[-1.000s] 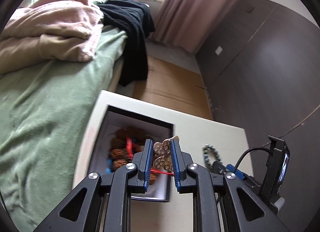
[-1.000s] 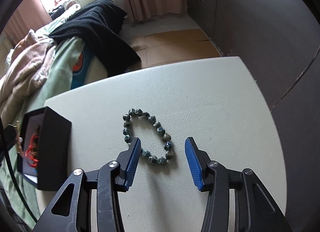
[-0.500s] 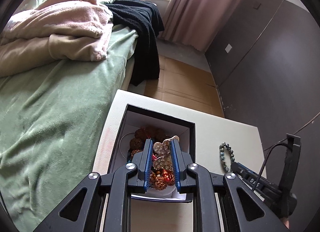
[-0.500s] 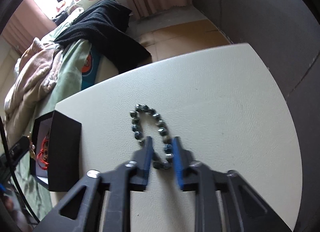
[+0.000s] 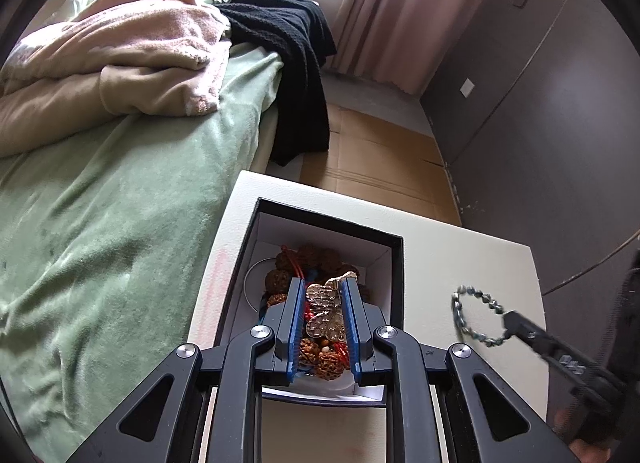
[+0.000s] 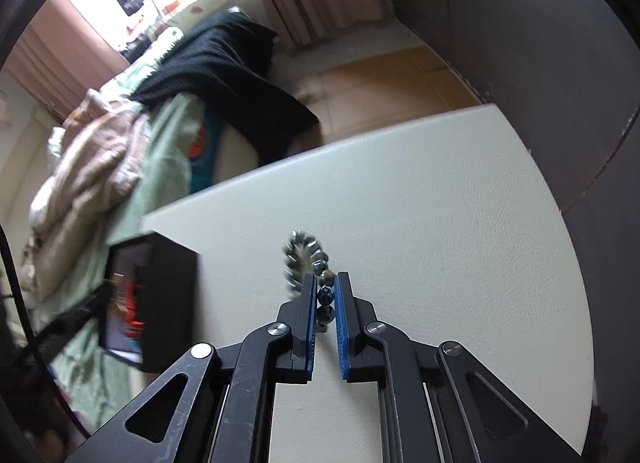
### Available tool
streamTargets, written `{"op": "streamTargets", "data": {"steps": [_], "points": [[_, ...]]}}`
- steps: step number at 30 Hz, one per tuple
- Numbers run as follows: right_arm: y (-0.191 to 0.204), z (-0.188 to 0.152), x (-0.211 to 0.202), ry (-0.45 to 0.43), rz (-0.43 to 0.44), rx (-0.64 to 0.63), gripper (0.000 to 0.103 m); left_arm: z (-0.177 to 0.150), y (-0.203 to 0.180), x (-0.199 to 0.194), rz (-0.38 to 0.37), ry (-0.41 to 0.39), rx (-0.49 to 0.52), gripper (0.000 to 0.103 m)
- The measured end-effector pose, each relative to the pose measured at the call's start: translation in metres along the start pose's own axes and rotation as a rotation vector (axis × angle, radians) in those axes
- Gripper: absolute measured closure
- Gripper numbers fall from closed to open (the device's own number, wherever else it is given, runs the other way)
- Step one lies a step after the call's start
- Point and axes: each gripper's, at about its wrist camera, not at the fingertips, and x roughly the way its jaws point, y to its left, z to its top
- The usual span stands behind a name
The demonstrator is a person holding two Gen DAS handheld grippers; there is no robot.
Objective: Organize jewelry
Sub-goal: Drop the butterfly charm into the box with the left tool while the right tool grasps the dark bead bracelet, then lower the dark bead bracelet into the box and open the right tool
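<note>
My left gripper (image 5: 322, 295) is shut on a gold butterfly-shaped piece of jewelry (image 5: 326, 313) and holds it over the open black box (image 5: 328, 223), which holds brown seed beads and red cord (image 5: 308, 259). My right gripper (image 6: 325, 283) is shut on a grey-blue bead bracelet (image 6: 306, 253) and holds it above the white table (image 6: 440, 223). The bracelet also shows in the left wrist view (image 5: 472, 311), hanging from the right gripper's tip. The box shows blurred in the right wrist view (image 6: 168, 295).
A bed with a green sheet (image 5: 100, 223), beige blankets (image 5: 120, 55) and a black knit garment (image 5: 296, 63) lies left of the table. A dark wardrobe wall (image 5: 540, 123) stands on the right. Brown cardboard (image 5: 380, 159) covers the floor beyond.
My right gripper closed on the bead bracelet and lifted it off the table, moving toward the box. My left gripper moved over the box with the gold butterfly piece still held.
</note>
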Motion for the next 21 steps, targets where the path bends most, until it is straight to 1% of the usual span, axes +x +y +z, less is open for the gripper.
{"op": "streamTargets", "data": {"steps": [3,5,7,9,11,15,21], "points": [[0.004,0.001,-0.015,-0.031,0.072,0.006,0.093,0.003,0.005,0.002,-0.033,0.022,-0.026,0.082],[0.008,0.0,-0.024,-0.051,0.105,0.004,0.093,0.004,0.01,0.003,-0.062,0.034,-0.053,0.073],[0.013,-0.001,-0.031,-0.066,0.132,-0.002,0.093,0.005,0.014,-0.002,-0.082,0.021,-0.08,0.046],[0.019,-0.002,-0.038,-0.081,0.158,-0.009,0.093,0.007,0.016,-0.01,-0.092,-0.012,-0.092,0.036],[0.023,-0.003,-0.045,-0.097,0.186,-0.015,0.093,0.009,0.017,-0.017,-0.102,-0.037,-0.093,0.036],[0.033,-0.004,-0.056,-0.124,0.244,-0.024,0.093,0.012,0.024,-0.024,-0.109,-0.048,-0.113,0.035],[0.065,-0.008,-0.066,-0.159,0.316,-0.075,0.093,0.016,0.041,-0.034,-0.112,-0.072,-0.158,0.035]]}}
